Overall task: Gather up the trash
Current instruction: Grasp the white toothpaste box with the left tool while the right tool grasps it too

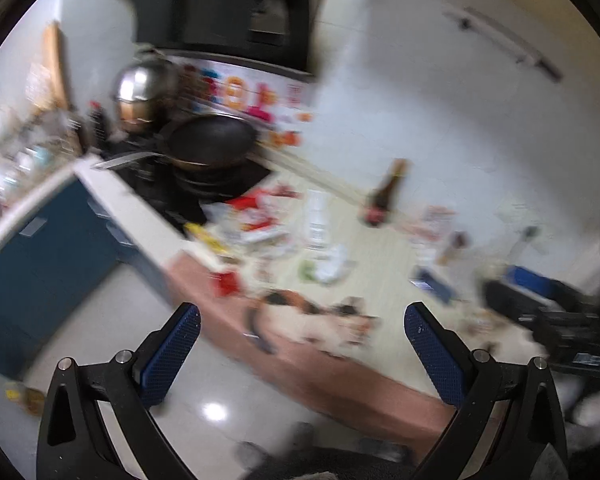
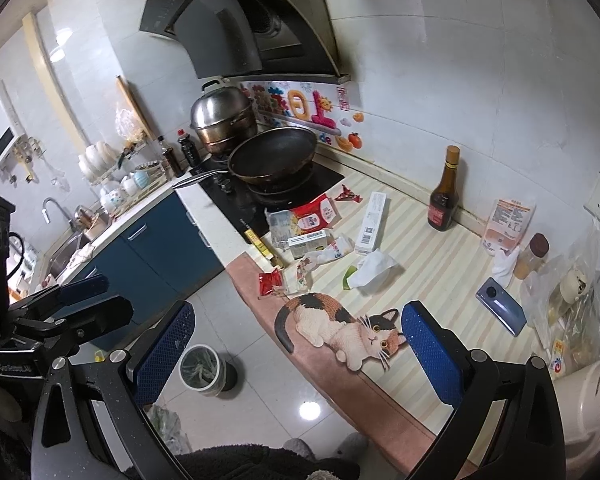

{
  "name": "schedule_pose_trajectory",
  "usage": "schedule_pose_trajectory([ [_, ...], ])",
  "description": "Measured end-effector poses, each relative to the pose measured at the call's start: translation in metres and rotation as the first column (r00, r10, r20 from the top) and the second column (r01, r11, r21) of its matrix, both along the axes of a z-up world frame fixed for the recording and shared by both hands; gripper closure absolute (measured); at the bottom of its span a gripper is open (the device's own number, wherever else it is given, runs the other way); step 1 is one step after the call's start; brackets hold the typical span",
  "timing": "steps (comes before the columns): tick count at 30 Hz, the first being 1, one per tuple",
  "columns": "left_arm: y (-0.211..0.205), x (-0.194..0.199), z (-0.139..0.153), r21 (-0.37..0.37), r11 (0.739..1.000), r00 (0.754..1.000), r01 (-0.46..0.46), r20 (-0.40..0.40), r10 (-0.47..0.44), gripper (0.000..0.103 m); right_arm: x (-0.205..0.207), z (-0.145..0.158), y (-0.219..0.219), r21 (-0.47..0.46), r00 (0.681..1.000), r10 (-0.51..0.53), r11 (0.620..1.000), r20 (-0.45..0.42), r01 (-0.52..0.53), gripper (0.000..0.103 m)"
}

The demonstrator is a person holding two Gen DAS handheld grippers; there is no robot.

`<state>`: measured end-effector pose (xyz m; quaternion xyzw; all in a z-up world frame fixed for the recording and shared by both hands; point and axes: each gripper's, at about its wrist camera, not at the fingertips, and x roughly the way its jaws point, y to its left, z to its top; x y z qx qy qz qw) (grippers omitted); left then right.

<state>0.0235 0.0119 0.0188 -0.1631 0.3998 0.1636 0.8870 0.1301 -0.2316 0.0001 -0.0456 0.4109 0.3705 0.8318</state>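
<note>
Both tools hover spread and empty before the littered counter [image 2: 432,264].
Crumpled white paper [image 2: 374,270] lies beyond the cat-print mat [image 2: 340,326]; wrappers [image 2: 308,220] beside the black wok [image 2: 274,154].

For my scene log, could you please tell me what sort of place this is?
Very likely a home kitchen: a range hood hangs over a wok on the stove, with a sink faucet further along.

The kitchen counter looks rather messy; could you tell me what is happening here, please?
A person is holding two grippers above the counter, about to collect trash. Both the left gripper and the right gripper are open and empty. Wrappers, a white box and a crumpled tissue lie untouched on the cat mat. A bin stands on the floor.
</note>
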Motion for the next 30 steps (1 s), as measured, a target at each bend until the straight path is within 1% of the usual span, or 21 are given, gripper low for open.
schedule_pose_trajectory([
  [1, 0.004, 0.008, -0.005, 0.07, 0.996, 0.999, -0.047, -0.022, 0.048, 0.0, 0.003, -0.003, 0.004, -0.005, 1.0, -0.021, 1.0, -0.006, 0.021, 0.0],
  [2, 0.007, 0.011, -0.009, 0.105, 0.992, 0.997, -0.07, -0.03, 0.074, 0.0, 0.007, -0.008, 0.008, -0.014, 0.999, -0.048, 0.999, -0.011, 0.047, 0.0],
  [3, 0.012, 0.02, -0.017, 0.161, 0.982, 0.992, -0.104, -0.051, 0.113, 0.0, 0.01, -0.013, 0.011, -0.026, 0.997, -0.075, 0.997, -0.015, 0.075, 0.0],
  [4, 0.017, 0.026, -0.025, 0.194, 0.974, 0.989, -0.118, -0.065, 0.133, 0.0, 0.015, -0.019, 0.016, -0.039, 0.994, -0.109, 0.993, -0.019, 0.108, 0.0],
  [6, 0.028, 0.036, -0.045, 0.223, 0.966, 0.983, -0.131, -0.095, 0.155, 0.0, 0.023, -0.033, 0.025, -0.062, 0.987, -0.158, 0.986, -0.023, 0.157, 0.0],
  [9, 0.053, 0.062, -0.082, 0.212, 0.967, 0.971, -0.143, -0.16, 0.179, 0.0, 0.04, -0.068, 0.038, -0.105, 0.973, -0.23, 0.969, -0.028, 0.226, 0.0],
  [11, 0.072, 0.086, -0.108, 0.198, 0.967, 0.956, -0.161, -0.21, 0.202, 0.0, 0.058, -0.094, 0.045, -0.126, 0.963, -0.261, 0.959, -0.063, 0.252, 0.0],
  [13, 0.085, 0.104, -0.129, 0.194, 0.966, 0.944, -0.17, -0.248, 0.216, 0.0, 0.078, -0.117, 0.055, -0.15, 0.953, -0.289, 0.95, -0.093, 0.273, 0.0],
  [14, 0.091, 0.103, -0.134, 0.196, 0.965, 0.941, -0.172, -0.256, 0.22, 0.0, 0.09, -0.129, 0.06, -0.168, 0.948, -0.3, 0.945, -0.108, 0.28, 0.0],
  [17, 0.11, 0.136, -0.159, 0.239, 0.958, 0.922, -0.161, -0.31, 0.232, 0.0, 0.129, -0.158, 0.081, -0.206, 0.942, -0.305, 0.94, -0.141, 0.273, 0.0],
  [19, 0.12, 0.156, -0.173, 0.249, 0.959, 0.915, -0.137, -0.338, 0.219, 0.0, 0.161, -0.178, 0.1, -0.221, 0.942, -0.299, 0.939, -0.153, 0.263, 0.0],
  [21, 0.131, 0.183, -0.19, 0.239, 0.966, 0.907, -0.096, -0.38, 0.184, 0.0, 0.188, -0.199, 0.121, -0.252, 0.94, -0.3, 0.934, -0.165, 0.254, 0.0],
  [22, 0.135, 0.202, -0.201, 0.231, 0.971, 0.902, -0.056, -0.406, 0.148, 0.0, 0.202, -0.209, 0.131, -0.267, 0.938, -0.296, 0.933, -0.179, 0.243, 0.0],
  [24, 0.136, 0.233, -0.221, 0.234, 0.972, 0.887, 0.033, -0.456, 0.08, 0.0, 0.236, -0.229, 0.146, -0.297, 0.935, -0.293, 0.927, -0.199, 0.227, 0.0],
  [26, 0.133, 0.268, -0.246, 0.225, 0.963, 0.859, 0.148, -0.511, -0.013, 0.002, 0.263, -0.247, 0.161, -0.334, 0.93, -0.3, 0.917, -0.214, 0.219, 0.0],
  [27, 0.13, 0.284, -0.258, 0.214, 0.956, 0.841, 0.202, -0.538, -0.057, 0.005, 0.276, -0.256, 0.165, -0.347, 0.926, -0.304, 0.913, -0.225, 0.216, 0.001],
  [29, 0.125, 0.31, -0.282, 0.189, 0.937, 0.796, 0.293, -0.591, -0.129, 0.031, 0.301, -0.275, 0.172, -0.375, 0.914, -0.317, 0.903, -0.254, 0.209, 0.002],
  [30, 0.124, 0.321, -0.293, 0.173, 0.929, 0.775, 0.326, -0.612, -0.158, 0.034, 0.313, -0.284, 0.176, -0.388, 0.906, -0.322, 0.899, -0.273, 0.203, 0.003],
])
